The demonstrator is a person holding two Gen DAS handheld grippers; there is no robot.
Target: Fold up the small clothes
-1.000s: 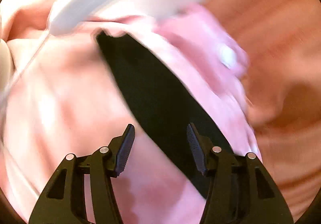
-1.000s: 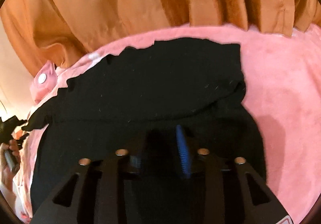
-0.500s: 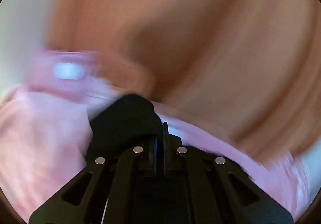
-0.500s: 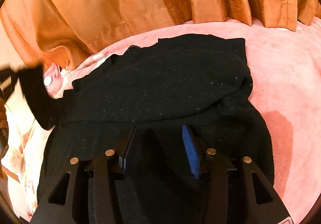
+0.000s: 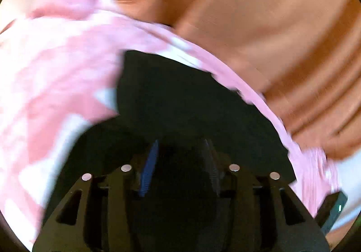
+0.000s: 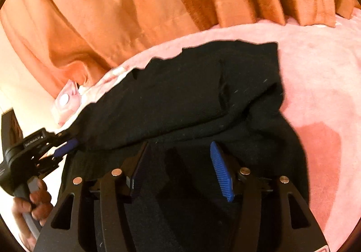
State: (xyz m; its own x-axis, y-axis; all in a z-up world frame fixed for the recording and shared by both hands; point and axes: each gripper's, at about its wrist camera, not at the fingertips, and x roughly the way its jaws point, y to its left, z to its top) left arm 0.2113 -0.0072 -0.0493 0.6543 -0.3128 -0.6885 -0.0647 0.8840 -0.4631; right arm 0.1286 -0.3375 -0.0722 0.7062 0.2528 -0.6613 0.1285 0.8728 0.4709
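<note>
A black garment (image 6: 191, 103) lies on a pink plush blanket (image 6: 320, 76), with its far part folded over the near part. My right gripper (image 6: 180, 161) is open just above the near part and holds nothing. My left gripper (image 5: 180, 155) is open over the garment's left end (image 5: 180, 98). It also shows at the left of the right wrist view (image 6: 67, 146), its blue pads at the cloth's left edge. The left wrist view is blurred.
Orange curtains (image 6: 158, 3) hang along the far edge of the blanket. A pink tag with a white snap (image 6: 65, 100) sticks up at the blanket's left corner. A dark device (image 5: 331, 209) lies at the right in the left wrist view.
My left gripper shut on the garment's left end, carried it across, and has now opened. My right gripper has opened from nearly shut. The folded layer now lies further over.
</note>
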